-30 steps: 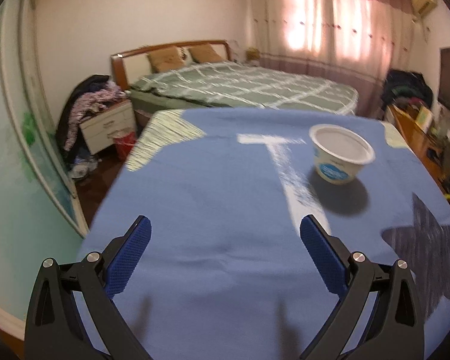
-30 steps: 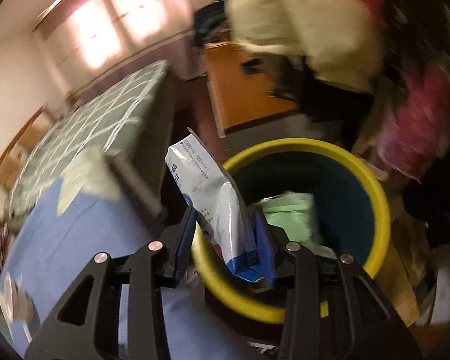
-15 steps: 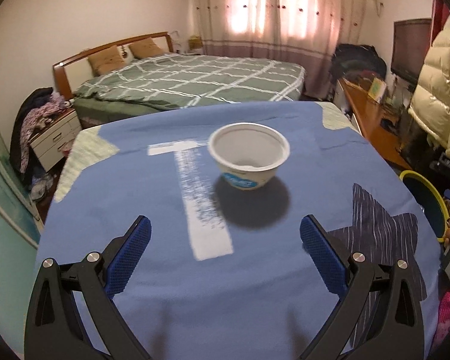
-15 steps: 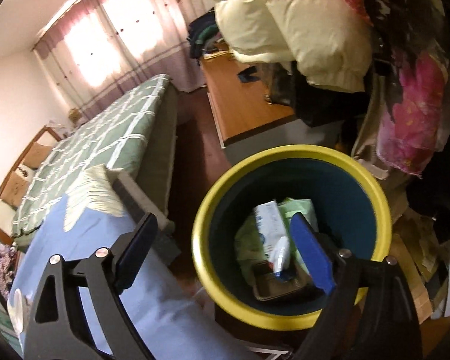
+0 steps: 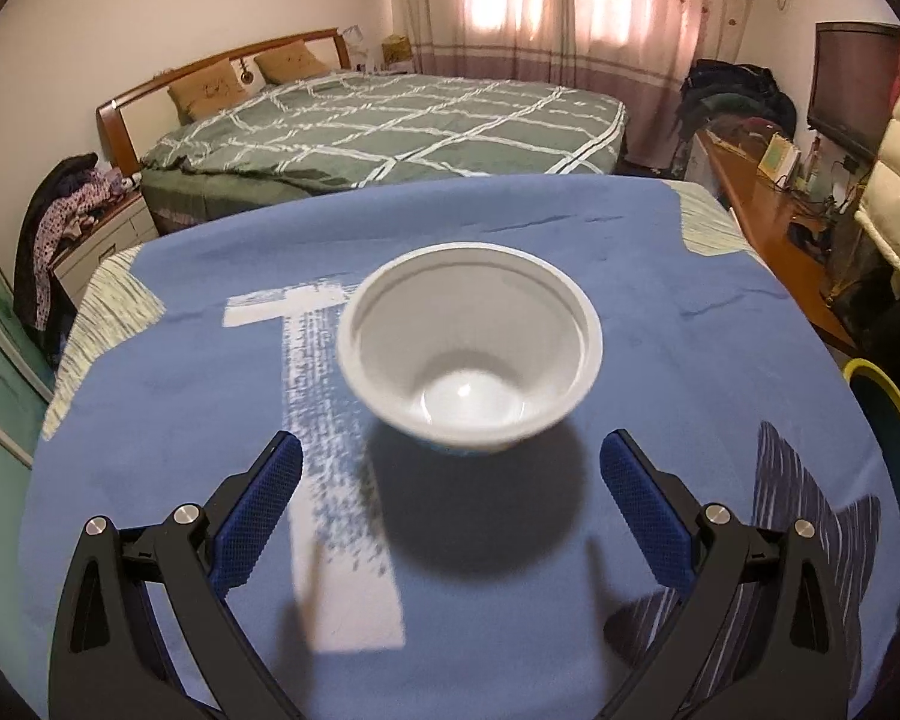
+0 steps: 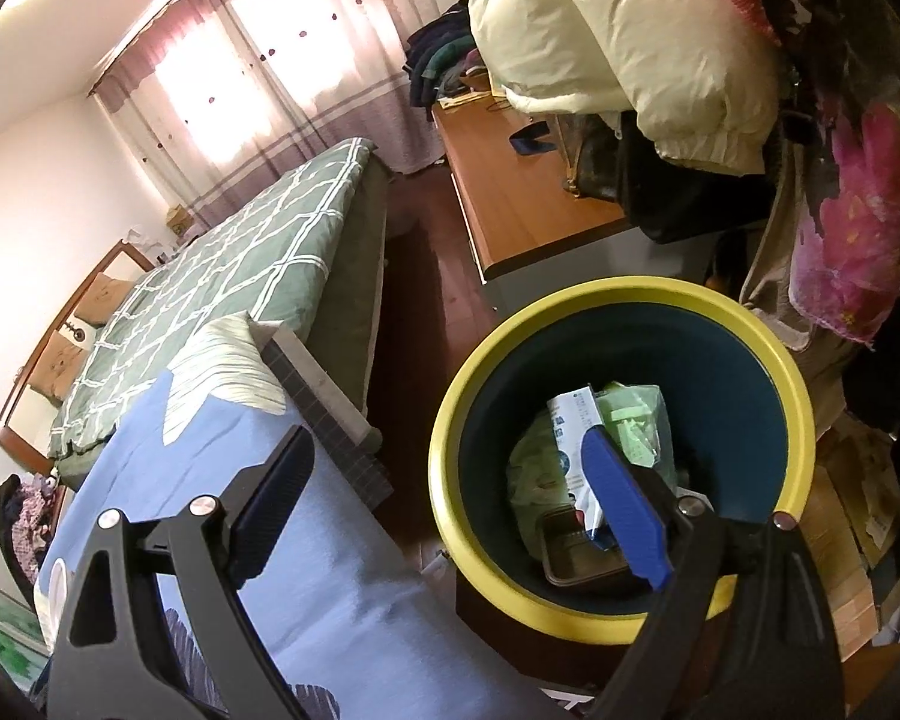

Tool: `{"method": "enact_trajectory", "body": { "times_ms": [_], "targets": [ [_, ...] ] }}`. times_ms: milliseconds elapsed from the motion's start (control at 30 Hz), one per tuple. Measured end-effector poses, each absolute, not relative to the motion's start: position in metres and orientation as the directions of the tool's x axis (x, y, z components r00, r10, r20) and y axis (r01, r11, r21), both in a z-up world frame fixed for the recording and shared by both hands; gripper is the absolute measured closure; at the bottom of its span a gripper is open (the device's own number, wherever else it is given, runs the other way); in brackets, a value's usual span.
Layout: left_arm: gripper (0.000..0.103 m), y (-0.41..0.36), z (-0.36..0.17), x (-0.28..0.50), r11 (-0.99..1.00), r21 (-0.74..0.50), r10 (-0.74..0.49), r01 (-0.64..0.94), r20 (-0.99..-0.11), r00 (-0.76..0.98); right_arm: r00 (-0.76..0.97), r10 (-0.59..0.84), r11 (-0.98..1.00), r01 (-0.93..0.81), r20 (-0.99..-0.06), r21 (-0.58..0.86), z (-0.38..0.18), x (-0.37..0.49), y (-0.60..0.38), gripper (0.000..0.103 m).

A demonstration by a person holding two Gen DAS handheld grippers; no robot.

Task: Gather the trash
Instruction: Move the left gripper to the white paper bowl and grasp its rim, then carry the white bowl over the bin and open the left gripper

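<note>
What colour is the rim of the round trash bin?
Yellow, around a dark teal inside; the round plastic trash bin shows best in the right wrist view.

A bed (image 5: 390,126) under a green quilt crossed with white lines fills the twelve o'clock stretch of the left wrist view, two tan pillows (image 5: 252,75) against its wooden headboard (image 5: 168,84) at eleven o'clock. Pink curtains (image 5: 546,0) glow behind it at one o'clock. At nine o'clock a white nightstand (image 5: 99,246) carries a heap of clothes (image 5: 60,210). A dark television (image 5: 852,84) stands at two o'clock above a long wooden desk (image 5: 768,234). In the right wrist view a cream puffer jacket (image 6: 618,42) hangs at one o'clock, a pink flowered cloth (image 6: 852,222) at three o'clock, and the blue tablecloth (image 6: 330,612) spreads at seven o'clock.
</note>
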State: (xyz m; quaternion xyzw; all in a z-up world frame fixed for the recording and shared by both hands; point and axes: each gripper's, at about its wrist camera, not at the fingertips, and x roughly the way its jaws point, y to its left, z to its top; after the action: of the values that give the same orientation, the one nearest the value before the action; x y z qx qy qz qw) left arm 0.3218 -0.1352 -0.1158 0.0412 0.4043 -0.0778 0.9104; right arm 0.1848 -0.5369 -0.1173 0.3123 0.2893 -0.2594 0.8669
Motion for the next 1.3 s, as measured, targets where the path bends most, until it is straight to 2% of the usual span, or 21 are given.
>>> {"method": "enact_trajectory", "body": {
  "times_ms": [400,500,567,767,1033,1300],
  "targets": [
    [0.007,-0.148,-0.123,0.357,0.993,0.001,-0.077,0.117,-0.742,0.666,0.713,-0.239,0.679,0.608,-0.659,0.411,-0.116,0.185,-0.535,0.017],
    [0.015,-0.149,-0.127,0.360,0.994,0.009,-0.067,0.111,-0.745,0.663,0.719,-0.235,0.683,0.601,-0.655,0.415,-0.116,0.185,-0.535,0.017],
    [0.024,-0.148,-0.129,0.364,0.994,-0.007,-0.079,0.113,-0.755,0.651,0.722,-0.232,0.683,0.598,-0.652,0.419,-0.116,0.185,-0.535,0.017],
    [0.025,-0.149,-0.120,0.356,0.992,-0.010,-0.091,0.122,-0.730,0.678,0.732,-0.236,0.697,0.586,-0.639,0.414,-0.110,0.183,-0.532,0.017],
    [0.025,-0.195,-0.085,0.313,0.962,-0.006,-0.199,0.274,-0.704,0.682,0.724,-0.220,0.790,0.526,-0.654,0.316,-0.101,0.161,-0.525,0.017],
    [0.025,-0.301,-0.060,0.268,0.865,-0.033,-0.378,0.501,-0.699,0.607,0.689,-0.292,0.809,0.548,-0.663,0.213,-0.096,0.100,-0.557,0.017]
  ]
}}
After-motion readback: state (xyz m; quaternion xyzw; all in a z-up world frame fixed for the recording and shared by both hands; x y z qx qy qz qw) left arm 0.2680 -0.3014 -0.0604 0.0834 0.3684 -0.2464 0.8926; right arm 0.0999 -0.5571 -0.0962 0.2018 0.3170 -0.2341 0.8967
